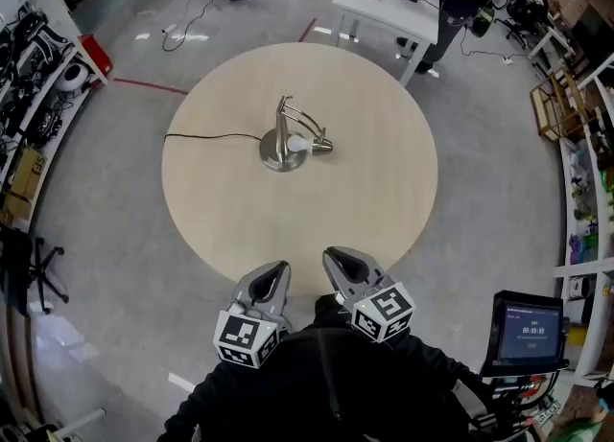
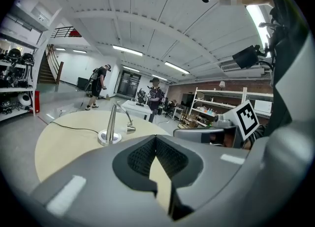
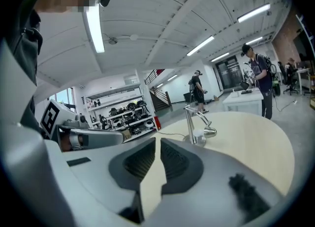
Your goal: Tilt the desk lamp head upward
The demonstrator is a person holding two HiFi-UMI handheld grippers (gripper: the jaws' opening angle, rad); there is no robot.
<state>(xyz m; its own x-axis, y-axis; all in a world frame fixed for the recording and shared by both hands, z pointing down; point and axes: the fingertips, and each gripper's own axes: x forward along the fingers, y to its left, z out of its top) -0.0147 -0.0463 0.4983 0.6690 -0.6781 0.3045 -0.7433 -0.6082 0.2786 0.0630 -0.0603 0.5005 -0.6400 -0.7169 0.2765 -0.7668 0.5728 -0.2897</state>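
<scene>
Lamp: a silver lamp (image 1: 284,143) stands upright near the middle of the round table (image 1: 384,210), well apart from both grippers. Its head (image 1: 321,146) hangs low over the tabletop beside the round base, and a white bulb shows.
Cord: a black cord (image 1: 206,136) runs from the base to the table's left edge, where it is lost from view.
Left gripper: the left gripper (image 2: 156,138) is at the table's near edge. Its jaws meet at the tips with nothing between them.
Right gripper: the right gripper (image 3: 158,140) is just beside the left. Its jaws are closed to a thin slit and hold nothing.
Hidden: the hands holding the grippers lie under the marker cubes (image 1: 247,338). Only dark clothing shows at the bottom edge of the head view.
Hard to make out: how the head joins its thin curved arm is too small to tell in any view.
Writing: a screen (image 1: 529,328) at lower right shows pale text too small to read. The cubes carry black-and-white square patterns.
Background: a person stands at a white table (image 1: 379,4) beyond the round one.
</scene>
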